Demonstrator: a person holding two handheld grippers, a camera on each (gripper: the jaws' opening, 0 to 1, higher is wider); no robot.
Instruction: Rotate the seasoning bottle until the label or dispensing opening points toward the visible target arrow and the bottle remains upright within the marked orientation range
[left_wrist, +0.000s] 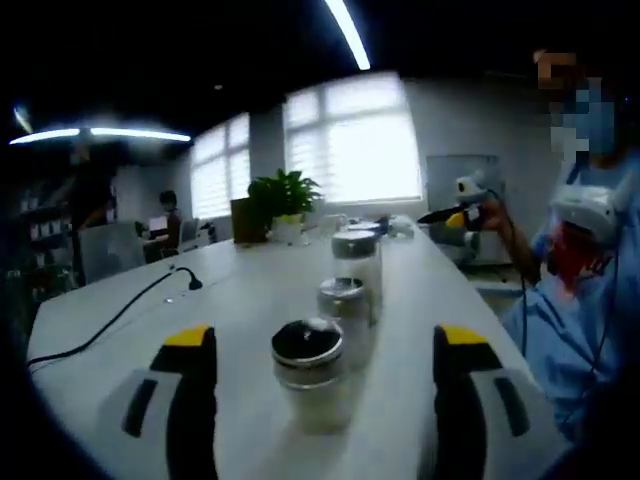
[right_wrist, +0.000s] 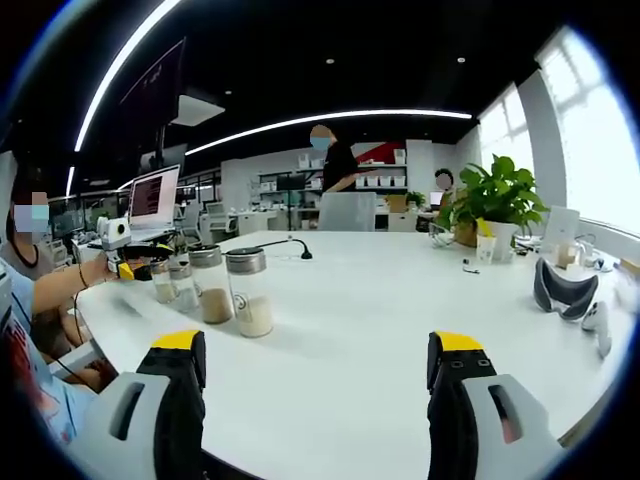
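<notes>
Nearest seasoning bottle stands upright on the white bench, dead ahead between the left hand-held gripper's spread jaws; right hand-held gripper, jaws apart and empty, sits farther off.

Leafy green potted plant at the white bench's far edge, black gooseneck mic mid-bench, white-and-dark headset near the window-side edge.
</notes>
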